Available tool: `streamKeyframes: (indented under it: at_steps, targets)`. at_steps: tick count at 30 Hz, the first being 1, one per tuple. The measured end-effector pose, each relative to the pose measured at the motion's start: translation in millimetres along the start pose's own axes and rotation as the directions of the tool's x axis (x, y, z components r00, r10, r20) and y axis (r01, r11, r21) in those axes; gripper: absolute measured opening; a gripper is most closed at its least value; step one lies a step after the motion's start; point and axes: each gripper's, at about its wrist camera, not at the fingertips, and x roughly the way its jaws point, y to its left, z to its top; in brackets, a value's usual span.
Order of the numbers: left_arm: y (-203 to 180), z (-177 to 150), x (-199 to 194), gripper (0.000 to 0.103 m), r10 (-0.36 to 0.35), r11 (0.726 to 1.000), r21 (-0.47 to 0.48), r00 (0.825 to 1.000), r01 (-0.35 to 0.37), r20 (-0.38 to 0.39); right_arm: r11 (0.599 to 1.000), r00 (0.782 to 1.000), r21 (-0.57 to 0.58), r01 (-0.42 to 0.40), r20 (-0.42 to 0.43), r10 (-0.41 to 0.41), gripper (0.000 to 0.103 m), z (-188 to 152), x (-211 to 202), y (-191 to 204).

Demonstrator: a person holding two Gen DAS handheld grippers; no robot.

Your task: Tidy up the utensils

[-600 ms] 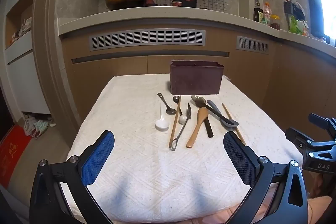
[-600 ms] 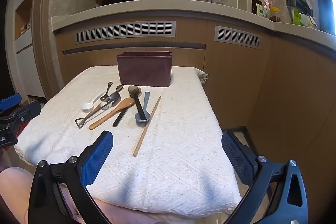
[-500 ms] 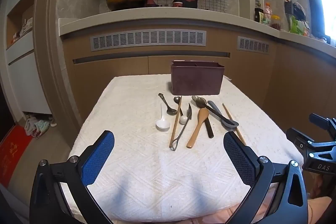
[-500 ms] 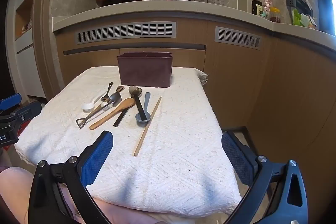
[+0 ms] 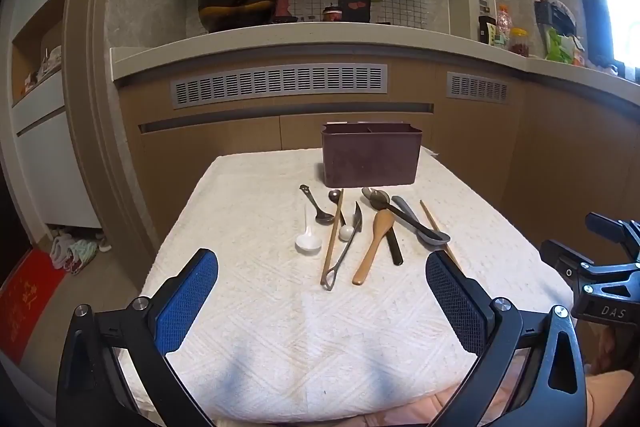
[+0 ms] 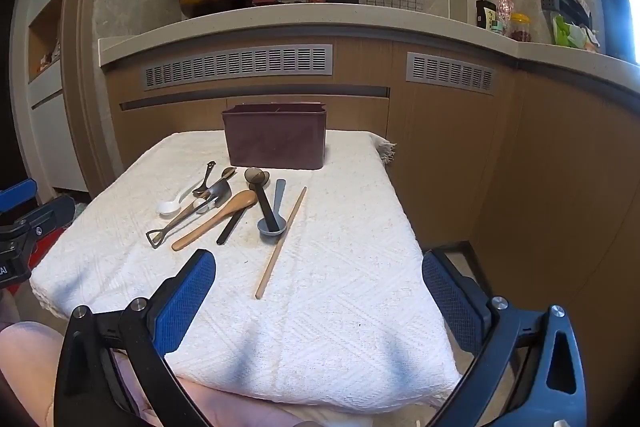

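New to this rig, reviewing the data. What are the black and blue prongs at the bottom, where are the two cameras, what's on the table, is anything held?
No robot here: a person holds a two-finger gripper in each hand, with a fisheye camera on each looking along its fingers. The prongs are those fingers with blue pads. One picture shows the left gripper, the other the right gripper; each also sees the other at its edge. Both are open and hold nothing. On the white cloth stands a brown box. In front of it lie loose utensils: a wooden spoon, a white spoon, metal spoons, a grey spoon and chopsticks.
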Motion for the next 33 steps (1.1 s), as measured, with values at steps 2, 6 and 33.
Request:
streamKeyframes:
  at_steps: [2,6,33]
  targets:
    - [-0.1,0.6,0.1,0.103,-0.003,1.0,0.001,1.0,0.003,-0.002,1.0,1.0,0.001,-0.002,0.004,0.002,0.103,-0.1,-0.9,-0.3]
    - [-0.8,-1.0,-1.6,0.103,0.002,1.0,-0.001,1.0,-0.002,0.002,1.0,1.0,0.006,-0.003,0.011,0.003,0.103,0.5,-2.6,-1.1]
    - [-2.0,-4.0,-1.5,0.103,0.008,1.0,0.003,1.0,-0.008,0.0,1.0,1.0,0.014,-0.006,0.02,0.006,0.103,1.8,-5.9,-1.2]
